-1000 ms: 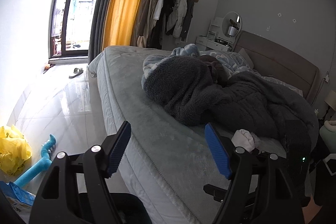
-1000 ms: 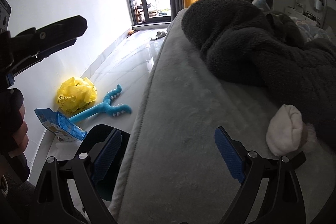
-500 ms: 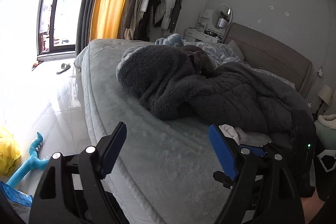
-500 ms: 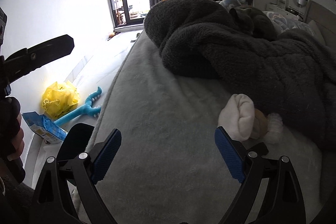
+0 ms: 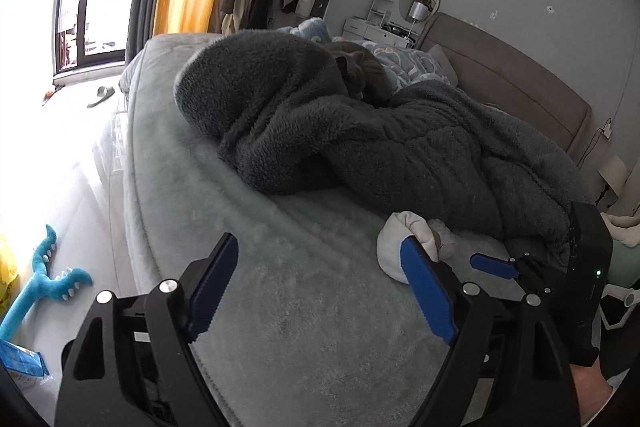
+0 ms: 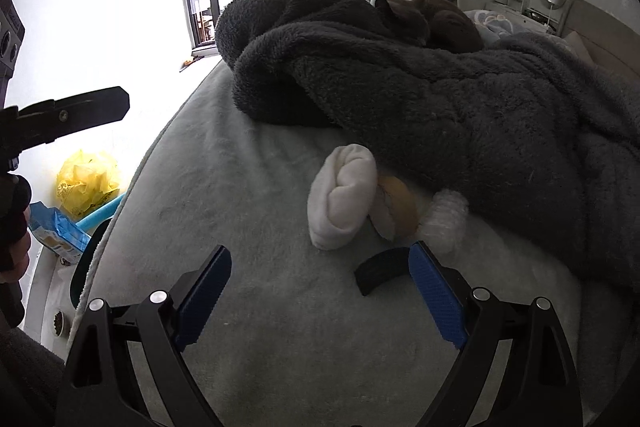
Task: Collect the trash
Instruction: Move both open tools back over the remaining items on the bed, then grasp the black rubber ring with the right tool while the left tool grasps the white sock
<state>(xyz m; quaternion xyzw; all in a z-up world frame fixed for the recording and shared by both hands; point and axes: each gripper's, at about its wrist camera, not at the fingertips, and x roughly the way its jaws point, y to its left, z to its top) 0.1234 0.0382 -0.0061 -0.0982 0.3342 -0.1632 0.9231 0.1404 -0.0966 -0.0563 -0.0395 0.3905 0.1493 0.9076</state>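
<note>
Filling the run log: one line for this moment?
left gripper: open, empty | right gripper: open, empty | white bundle: on bed, beside grey blanket

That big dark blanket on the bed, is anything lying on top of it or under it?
A grey cat lies curled on the dark blanket. A white sock and a clear wrapper lie at its edge. Anything beneath the blanket is hidden.
</note>
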